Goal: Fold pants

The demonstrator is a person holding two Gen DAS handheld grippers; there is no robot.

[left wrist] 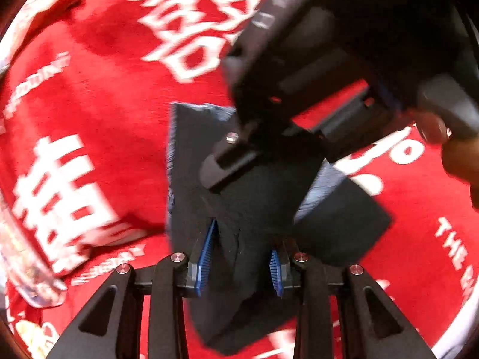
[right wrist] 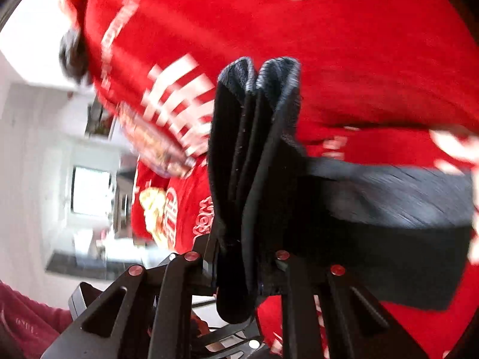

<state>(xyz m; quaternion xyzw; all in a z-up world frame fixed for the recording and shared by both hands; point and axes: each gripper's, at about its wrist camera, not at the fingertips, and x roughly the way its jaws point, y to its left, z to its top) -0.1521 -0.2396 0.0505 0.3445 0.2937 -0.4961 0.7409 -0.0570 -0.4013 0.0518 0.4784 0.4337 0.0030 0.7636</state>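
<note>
At the far left edge of the left wrist view a clear, glossy strip lies blurred along the rim of the red cloth, which carries large white characters and small white lettering and fills the ground under everything. In the near middle, the left gripper points down at this cloth with its blue ribbed fingertips drawn in on a bunched fold of the black pants, pinching it between them. The pants spread away from that grip as dark panels, with a greyish edge showing along the left border and another grey band to the right. Just beyond, coming in from the upper right, the right gripper reaches over the same garment; one black finger lies against the fabric, and part of a hand shows at the far right edge.

In the right wrist view, a white room with a window sits at the left, and a dark red sleeve shows in the near left corner. In the middle the right gripper is closed on a thick stack of folded black layers of the pants, whose grey hems stand up at the far end. Its pads are hidden by the fabric. A dark band of the garment runs off to the right over the red cloth.
</note>
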